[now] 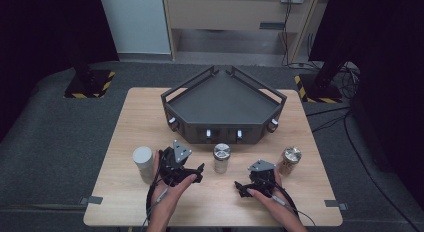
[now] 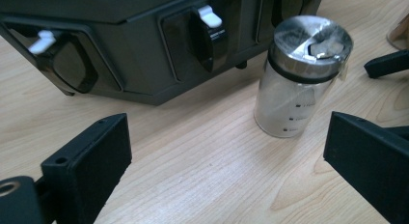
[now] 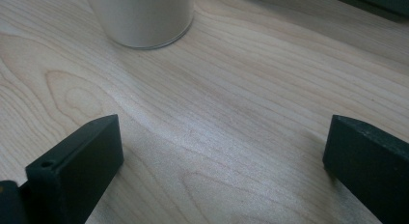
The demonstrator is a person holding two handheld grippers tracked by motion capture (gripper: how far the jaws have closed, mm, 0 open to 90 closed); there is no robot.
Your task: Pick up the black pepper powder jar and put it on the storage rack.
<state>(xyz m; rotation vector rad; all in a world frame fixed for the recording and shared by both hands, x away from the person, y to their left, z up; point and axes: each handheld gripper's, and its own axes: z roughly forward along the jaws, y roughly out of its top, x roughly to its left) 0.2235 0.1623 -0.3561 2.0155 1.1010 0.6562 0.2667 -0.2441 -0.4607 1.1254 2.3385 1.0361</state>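
Observation:
Three jars stand in a row on the wooden table (image 1: 135,107), in front of a dark five-sided tray (image 1: 222,99) with white levers. A white jar (image 1: 143,163) is at the left. The middle one is a clear jar with a metal lid (image 1: 221,157), and a brownish jar (image 1: 290,160) is at the right. My left gripper (image 1: 197,173) is open between the white and clear jars. Its view shows the clear jar (image 2: 301,74) just ahead to the right. My right gripper (image 1: 241,188) is open, low over the table. Its view shows a pale jar's base (image 3: 144,16).
The tray's front wall (image 2: 135,64) stands close behind the clear jar. One jaw tip of the other gripper (image 2: 386,64) shows at the right of the left gripper view. Bare wood (image 3: 217,113) lies between the right gripper's jaws. Dark carpet surrounds the table.

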